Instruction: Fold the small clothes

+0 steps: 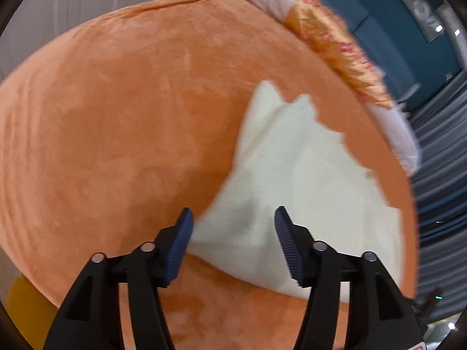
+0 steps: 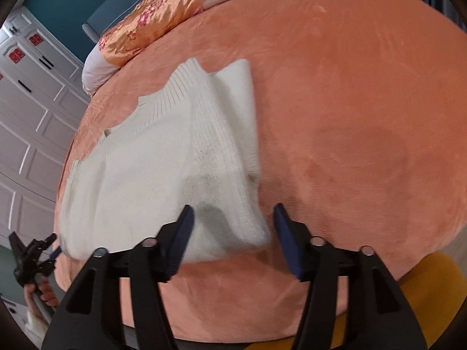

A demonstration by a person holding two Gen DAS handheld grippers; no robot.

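The white sweater (image 2: 163, 157) lies on the orange bed (image 2: 350, 116), both our claws, left (image 1: 233, 230) and right (image 2: 232, 227), are open over its near edge, so we should pinch both corners evenly and fold it flat.

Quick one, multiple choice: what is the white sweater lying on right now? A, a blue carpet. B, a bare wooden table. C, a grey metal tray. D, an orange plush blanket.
D: in both wrist views the white sweater lies spread on the orange plush blanket, which surrounds it on every visible side; no wood, carpet or tray shows under it.
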